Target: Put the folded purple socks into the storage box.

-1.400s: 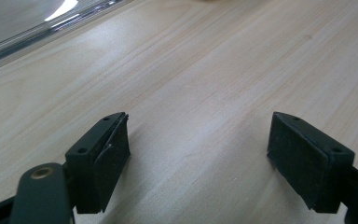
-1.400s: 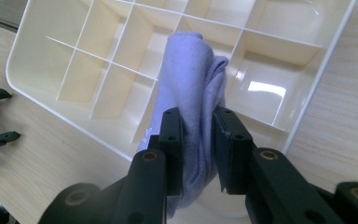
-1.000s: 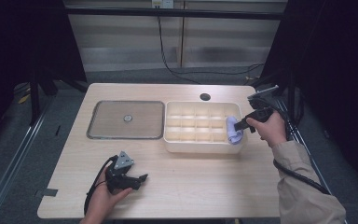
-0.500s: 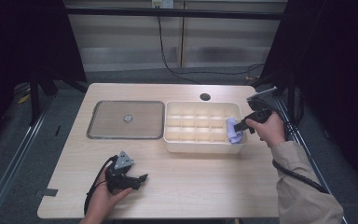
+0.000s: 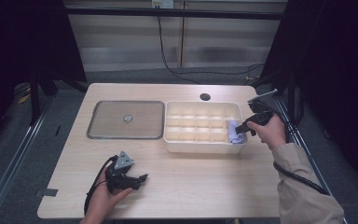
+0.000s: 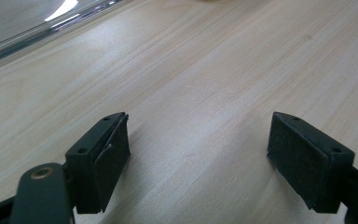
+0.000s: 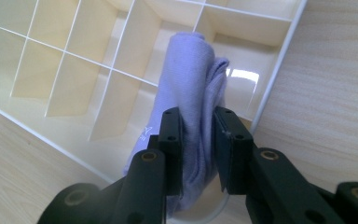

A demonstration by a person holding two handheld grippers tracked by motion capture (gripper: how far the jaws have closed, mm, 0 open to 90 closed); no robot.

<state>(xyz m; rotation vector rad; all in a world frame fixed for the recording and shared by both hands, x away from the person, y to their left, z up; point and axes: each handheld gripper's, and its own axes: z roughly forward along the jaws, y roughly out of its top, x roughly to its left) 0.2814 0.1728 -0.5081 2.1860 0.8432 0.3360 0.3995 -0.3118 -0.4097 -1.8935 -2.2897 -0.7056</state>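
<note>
1. Wooden table (image 5: 196,182): pale top, round hole (image 5: 205,97) near the far edge. The widest bare stretch is the near half, between the two hands.
2. Flat grey tray (image 5: 107,130): lies on the far left of the table, just beside the divided box; a small round piece (image 5: 127,118) sits at its middle.
3. Divided box (image 5: 200,145): cream, a grid of open compartments, long side running across the table. Thin partition walls stand on all sides of each cell.
4. Right gripper (image 5: 243,128): reaches in over the box's right end from the table's right edge, clenched on the lavender cloth (image 7: 191,88).
5. Left gripper (image 5: 140,179): rests low on the near-left of the table, well apart from tray and box. Its jaws stand wide with bare wood between them.
6. Lavender cloth: rolled, upright in the jaws, its lower end in a compartment at the box's right end, near corner, against the rim.
</note>
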